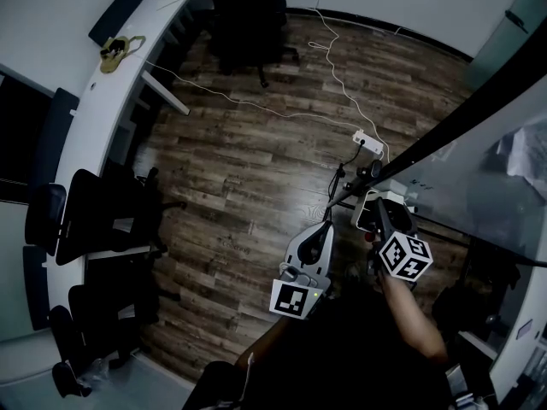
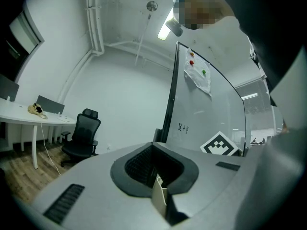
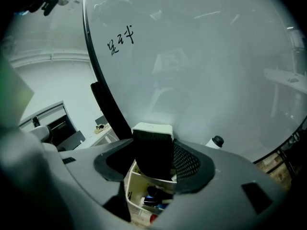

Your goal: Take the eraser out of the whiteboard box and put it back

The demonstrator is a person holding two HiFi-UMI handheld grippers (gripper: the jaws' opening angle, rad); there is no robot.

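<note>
In the right gripper view the eraser (image 3: 152, 147), white-backed with black felt, stands upright between my jaws, just above the cream whiteboard box (image 3: 134, 188). Markers lie in the box. My right gripper (image 3: 153, 159) is shut on the eraser, pads against its two sides. The head view shows this gripper (image 1: 376, 220) at the white box (image 1: 366, 210), under the whiteboard's (image 1: 479, 169) lower edge. My left gripper (image 1: 318, 233) hangs to the left of it, away from the box, pointing level. Its jaws are shut on nothing (image 2: 160, 195).
The whiteboard (image 3: 201, 61) carries black writing (image 3: 120, 40) and a sheet pinned by magnets (image 2: 197, 73). A bottle (image 3: 214, 142) stands right of the box. A power strip (image 1: 367, 142) and cables lie on the wood floor. Office chairs (image 1: 94, 207) and a white desk (image 1: 128, 84) line the left.
</note>
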